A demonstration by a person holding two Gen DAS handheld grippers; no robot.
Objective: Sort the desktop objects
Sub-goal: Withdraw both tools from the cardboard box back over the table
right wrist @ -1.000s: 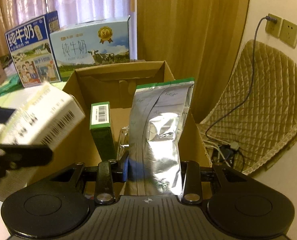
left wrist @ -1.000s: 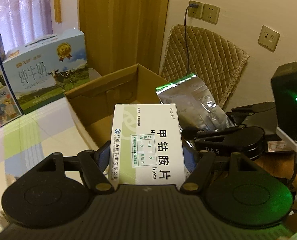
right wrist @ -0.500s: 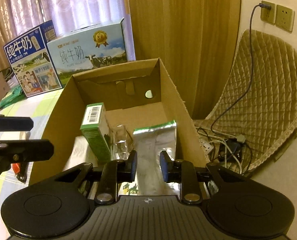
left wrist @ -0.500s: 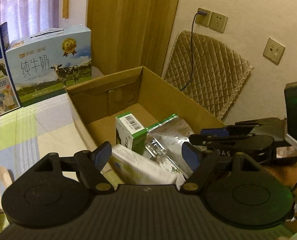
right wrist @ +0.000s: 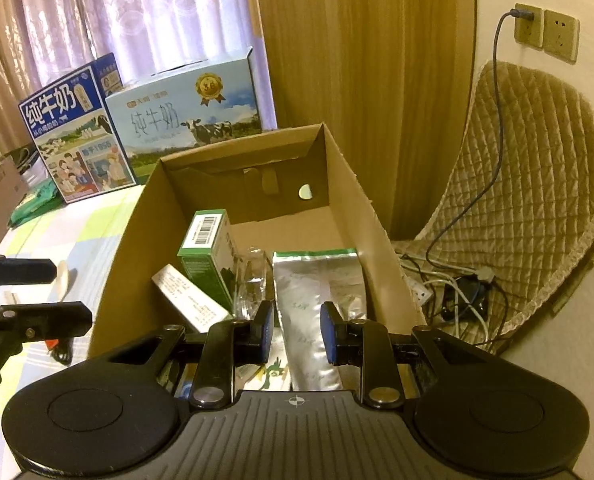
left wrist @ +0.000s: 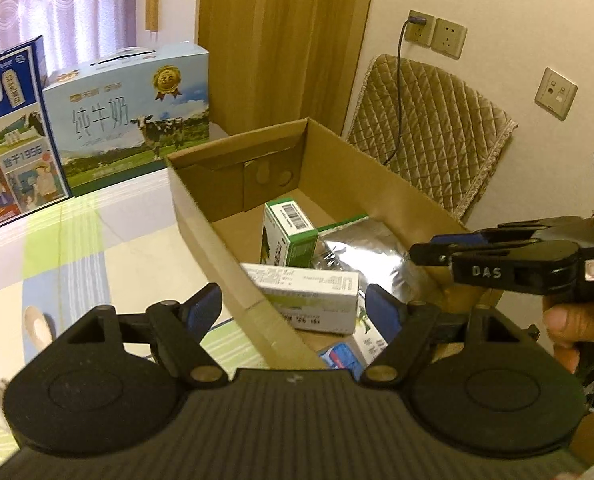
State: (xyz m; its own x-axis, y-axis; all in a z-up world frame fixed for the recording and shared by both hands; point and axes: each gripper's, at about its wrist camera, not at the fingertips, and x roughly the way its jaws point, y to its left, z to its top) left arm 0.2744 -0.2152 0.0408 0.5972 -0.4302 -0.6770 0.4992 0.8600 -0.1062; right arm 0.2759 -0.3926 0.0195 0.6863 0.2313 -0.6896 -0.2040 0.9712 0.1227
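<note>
Both grippers hang over the cardboard box (right wrist: pixel 345 184) empty, left gripper (left wrist: pixel 293 310) jaws wide, right gripper (right wrist: pixel 295 330) jaws narrow above the foil pouch (right wrist: pixel 317 292).

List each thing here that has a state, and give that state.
Left hand-held gripper: open, holding nothing.
Right hand-held gripper: open, holding nothing.
Cardboard box: open at the top, things inside.
White box: lying in the cardboard box.
Green carton: upright in the cardboard box.
Foil bag: lying flat in the cardboard box.
Wall socket: plug in.
</note>
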